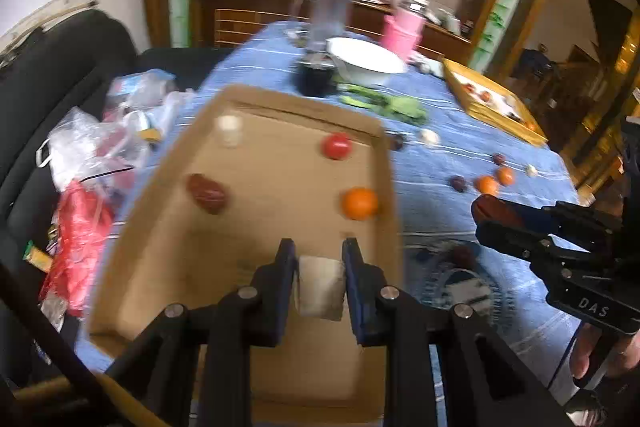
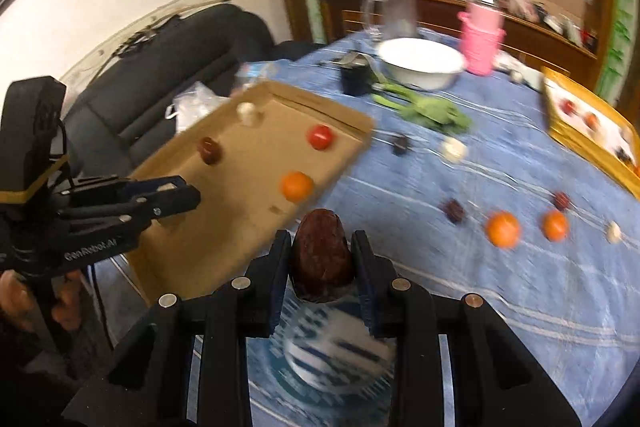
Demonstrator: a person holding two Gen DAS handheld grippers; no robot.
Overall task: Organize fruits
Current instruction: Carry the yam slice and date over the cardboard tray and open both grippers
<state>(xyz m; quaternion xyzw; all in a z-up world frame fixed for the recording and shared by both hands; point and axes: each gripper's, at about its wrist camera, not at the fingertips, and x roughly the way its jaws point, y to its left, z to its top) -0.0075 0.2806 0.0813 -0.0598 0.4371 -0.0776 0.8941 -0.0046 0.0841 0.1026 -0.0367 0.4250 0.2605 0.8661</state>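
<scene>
A flat cardboard tray lies on the blue tablecloth and holds a red tomato, an orange, a dark red date-like fruit and a white piece. My left gripper is shut on a pale whitish piece above the tray's near part. My right gripper is shut on a dark red date-like fruit just right of the tray. Loose oranges, dark fruits and white pieces lie on the cloth.
A white bowl, pink cups, a glass jug, a dark cup and green vegetables stand at the far end. A yellow box lies far right. Plastic bags and a black sofa are left.
</scene>
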